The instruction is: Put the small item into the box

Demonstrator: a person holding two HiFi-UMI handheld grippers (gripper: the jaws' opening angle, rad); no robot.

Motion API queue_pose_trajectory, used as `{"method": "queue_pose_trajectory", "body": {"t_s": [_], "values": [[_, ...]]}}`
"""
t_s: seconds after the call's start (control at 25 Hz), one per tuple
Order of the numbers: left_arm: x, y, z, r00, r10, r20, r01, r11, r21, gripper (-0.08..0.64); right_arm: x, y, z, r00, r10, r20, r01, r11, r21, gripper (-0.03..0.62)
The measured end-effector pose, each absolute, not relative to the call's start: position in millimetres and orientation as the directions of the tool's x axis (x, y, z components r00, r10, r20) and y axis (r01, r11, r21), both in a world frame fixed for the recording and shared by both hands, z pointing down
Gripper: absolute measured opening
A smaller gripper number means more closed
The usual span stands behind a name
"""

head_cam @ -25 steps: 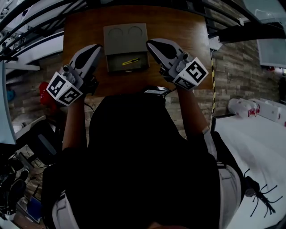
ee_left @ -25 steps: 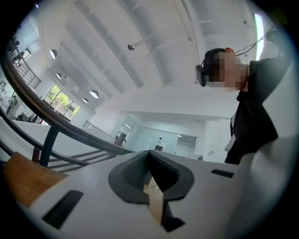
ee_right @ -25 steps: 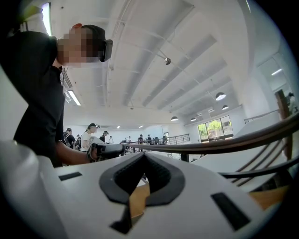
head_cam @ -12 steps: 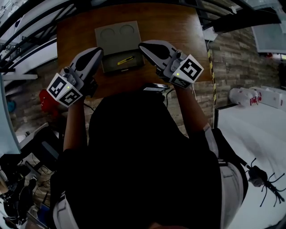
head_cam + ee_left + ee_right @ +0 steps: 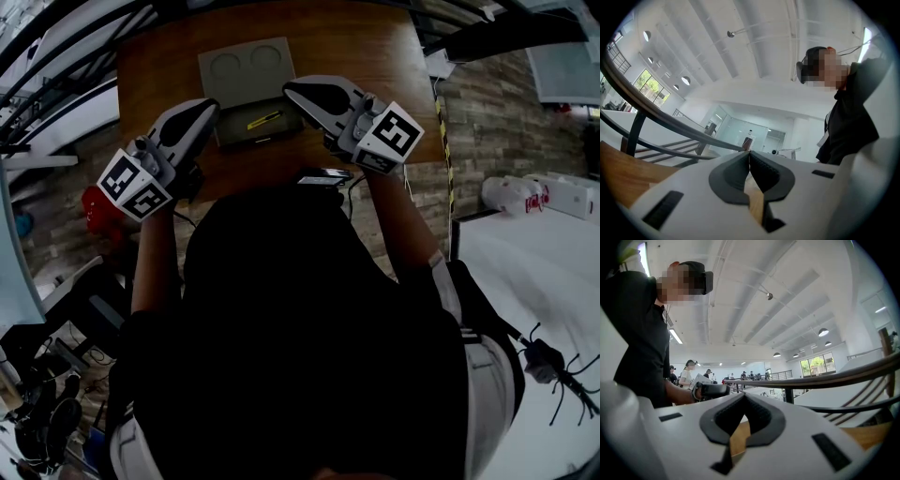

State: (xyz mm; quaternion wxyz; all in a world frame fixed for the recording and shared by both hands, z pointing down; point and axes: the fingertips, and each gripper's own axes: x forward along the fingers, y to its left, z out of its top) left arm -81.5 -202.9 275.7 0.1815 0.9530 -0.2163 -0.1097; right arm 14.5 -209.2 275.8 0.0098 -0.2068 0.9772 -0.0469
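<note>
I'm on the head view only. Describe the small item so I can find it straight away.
Find the brown wooden table at the top, then the grey box on it, whose far half bears two round recesses. In its near half, between the left gripper and right gripper, lies the small item: a thin yellow stick, the only bright thing there.

Head view: my body hides the near edge of the bench (image 5: 375,56). The tip of my right tongs (image 5: 289,86) covers the box's (image 5: 211,84) near-right corner. My left tongs (image 5: 212,106) sit at its left edge, touching or not I can't tell. The yellow item (image 5: 264,119) inside is too small to ID. A dark flat thing (image 5: 323,178) by my chest is half hidden. In both gripper views the tongs' own shells hide all but slivers of bench.
</note>
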Motion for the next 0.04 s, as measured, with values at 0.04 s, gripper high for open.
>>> {"method": "queue_pose_trajectory", "body": {"t_s": [0.04], "values": [[-81.5,-202.0,276.5,0.886,-0.446,-0.127,-0.367,-0.842,0.396,0.017,12.7,-209.4,275.7,-0.915,-0.402,0.0,-0.401,0.911,-0.096,0.009]]}}
